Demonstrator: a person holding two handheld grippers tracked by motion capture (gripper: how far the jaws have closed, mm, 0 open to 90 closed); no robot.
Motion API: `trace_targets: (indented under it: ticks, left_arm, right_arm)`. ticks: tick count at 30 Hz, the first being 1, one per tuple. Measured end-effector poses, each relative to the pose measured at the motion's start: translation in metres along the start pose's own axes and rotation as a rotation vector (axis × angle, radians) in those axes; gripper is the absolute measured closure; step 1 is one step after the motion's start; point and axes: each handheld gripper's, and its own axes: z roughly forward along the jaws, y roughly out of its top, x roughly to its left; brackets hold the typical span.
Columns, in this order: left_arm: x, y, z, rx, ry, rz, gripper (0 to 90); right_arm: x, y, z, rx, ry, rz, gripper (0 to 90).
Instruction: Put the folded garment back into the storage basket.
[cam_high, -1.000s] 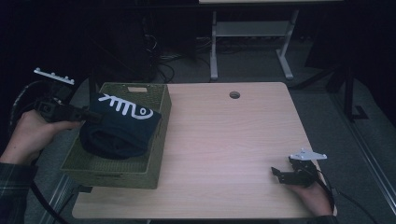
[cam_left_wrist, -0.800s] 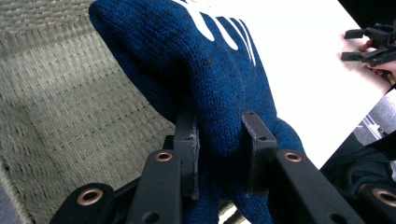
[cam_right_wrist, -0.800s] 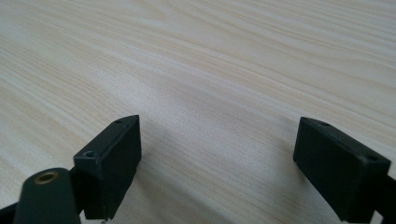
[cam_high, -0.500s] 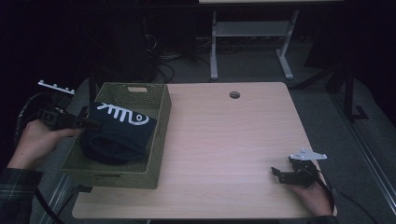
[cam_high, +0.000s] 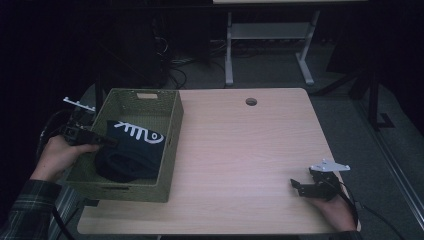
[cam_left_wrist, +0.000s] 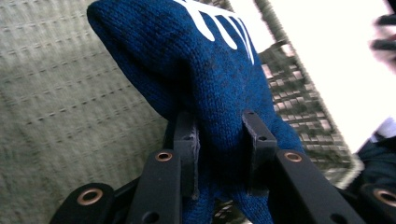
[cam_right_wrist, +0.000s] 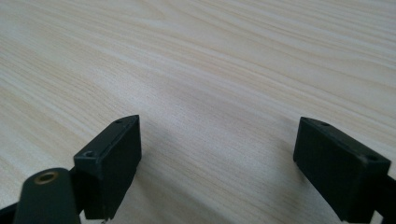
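Note:
A dark blue knitted garment (cam_high: 131, 152) with a white pattern lies inside the green woven basket (cam_high: 172, 130) at the table's left. My left gripper (cam_high: 102, 141) reaches in over the basket's left wall and is shut on a fold of the blue knitted garment (cam_left_wrist: 210, 88); the cloth is pinched between its pads (cam_left_wrist: 219, 154). Near the table's front right corner my right gripper (cam_high: 299, 186) rests low over the bare wood, open, with nothing between its fingers (cam_right_wrist: 112, 158).
The light wooden table (cam_high: 240, 150) has a round cable hole (cam_high: 251, 101) near its far edge. A white desk frame (cam_high: 265, 45) stands on the floor behind. The basket's woven inner wall (cam_left_wrist: 60, 93) lies close behind the garment.
My left gripper has come down with the garment, which has sunk from above the rim into the basket. The right gripper has not moved.

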Motion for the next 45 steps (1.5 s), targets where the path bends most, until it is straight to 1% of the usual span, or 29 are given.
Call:
trace_targets:
  ticks: [1, 2, 3, 6, 7, 11, 14, 17, 18, 19, 20, 21, 24, 28, 31, 32, 33, 34, 35, 36, 37, 38, 39, 40, 41, 42, 43, 44, 45]
  left_arm:
    - [0.003, 0.000, 0.001, 0.006, 0.009, 0.000, 71.0]
    - [0.003, 0.000, 0.001, 0.006, 0.009, 0.000, 70.7]
    - [0.006, 0.000, 0.003, 0.009, 0.019, -0.004, 70.7]
    - [0.013, -0.001, 0.007, 0.010, 0.024, -0.007, 68.9]
    - [0.016, -0.001, 0.008, 0.011, 0.036, -0.003, 68.2]
    - [0.020, -0.002, 0.010, 0.005, 0.052, 0.006, 65.4]
    - [0.022, -0.002, 0.008, -0.012, 0.086, 0.009, 59.1]
    - [0.025, -0.003, 0.004, -0.037, 0.130, 0.008, 51.4]
    - [0.025, -0.003, 0.003, -0.041, 0.144, 0.010, 44.3]
    - [0.026, -0.004, 0.000, -0.058, 0.176, 0.013, 42.1]
    - [0.026, -0.004, -0.001, -0.061, 0.193, 0.015, 39.0]
    - [0.026, -0.005, -0.002, -0.071, 0.203, 0.013, 35.6]
    - [0.025, -0.005, -0.003, -0.079, 0.212, 0.016, 32.0]
    - [0.021, -0.006, -0.002, -0.093, 0.226, 0.028, 23.7]
    - [0.015, -0.005, 0.000, -0.112, 0.221, 0.038, 18.5]
    - [0.013, -0.004, 0.000, -0.120, 0.214, 0.044, 18.5]
    - [0.007, -0.002, 0.002, -0.129, 0.214, 0.054, 16.7]
    - [0.007, -0.002, 0.002, -0.129, 0.214, 0.054, 16.1]
    - [0.001, 0.001, 0.003, -0.146, 0.213, 0.063, 15.4]
    - [0.001, 0.001, 0.003, -0.146, 0.213, 0.063, 14.7]
    - [-0.006, 0.004, 0.003, -0.164, 0.214, 0.077, 14.5]
    - [-0.006, 0.004, 0.003, -0.164, 0.214, 0.077, 14.2]
    - [-0.013, 0.005, 0.005, -0.172, 0.218, 0.092, 13.5]
    - [-0.013, 0.005, 0.005, -0.172, 0.218, 0.092, 13.5]
    - [-0.020, 0.006, 0.007, -0.176, 0.215, 0.099, 13.5]
    - [-0.020, 0.006, 0.007, -0.176, 0.215, 0.099, 13.5]
    - [-0.026, 0.007, 0.009, -0.190, 0.207, 0.104, 13.5]
    - [-0.026, 0.007, 0.009, -0.190, 0.207, 0.104, 13.5]
    - [-0.032, 0.008, 0.012, -0.197, 0.204, 0.117, 13.5]
  right_arm:
    - [0.000, 0.000, 0.000, 0.000, 0.000, 0.000, 14.7]
    - [0.000, 0.000, 0.000, 0.000, 0.000, 0.000, 14.7]
    - [0.000, 0.000, 0.000, 0.000, 0.000, 0.000, 14.6]
    - [0.000, 0.000, 0.000, 0.000, 0.000, 0.000, 14.6]
    - [0.000, 0.000, 0.000, 0.000, 0.000, 0.000, 14.7]
    - [0.000, 0.000, 0.000, 0.000, 0.000, 0.000, 14.6]
    - [0.000, 0.000, 0.000, 0.000, 0.000, 0.000, 14.6]
    - [0.000, 0.000, 0.000, 0.000, 0.000, 0.000, 14.7]
    - [0.000, 0.000, 0.000, 0.000, 0.000, -0.001, 14.7]
    - [0.000, 0.000, 0.000, 0.000, 0.000, 0.000, 14.6]
    - [0.000, 0.000, 0.000, 0.000, 0.000, -0.001, 14.6]
    - [0.000, 0.000, 0.000, 0.000, 0.000, 0.000, 14.6]
    - [0.000, 0.000, 0.000, 0.000, -0.001, 0.001, 14.5]
    - [0.000, 0.000, 0.000, 0.004, -0.006, 0.007, 12.7]
    - [0.000, 0.000, 0.000, 0.006, -0.006, 0.007, 12.5]
    - [0.000, 0.000, 0.000, 0.006, -0.006, 0.007, 12.5]
    - [0.000, 0.000, 0.000, 0.005, -0.006, 0.005, 12.6]
    - [0.000, 0.000, 0.000, 0.005, -0.006, 0.005, 12.6]
    - [0.000, 0.000, 0.000, 0.004, -0.005, 0.006, 12.8]
    - [0.000, 0.000, 0.000, 0.004, -0.005, 0.006, 12.8]
    - [0.000, 0.000, 0.000, 0.003, -0.003, 0.003, 13.2]
    - [0.000, 0.000, 0.000, 0.003, -0.003, 0.003, 13.2]
    - [0.000, 0.000, 0.000, 0.003, -0.002, 0.002, 13.5]
    - [0.000, 0.000, 0.000, 0.003, -0.002, 0.002, 13.5]
    - [0.000, 0.000, 0.000, 0.002, 0.002, -0.002, 13.8]
    - [0.000, 0.000, 0.000, 0.002, 0.002, -0.002, 13.8]
    - [0.000, 0.001, 0.001, 0.001, 0.004, -0.002, 13.7]
    - [0.000, 0.001, 0.001, 0.001, 0.004, -0.002, 13.7]
    - [0.000, 0.001, 0.001, 0.001, 0.005, -0.004, 13.7]
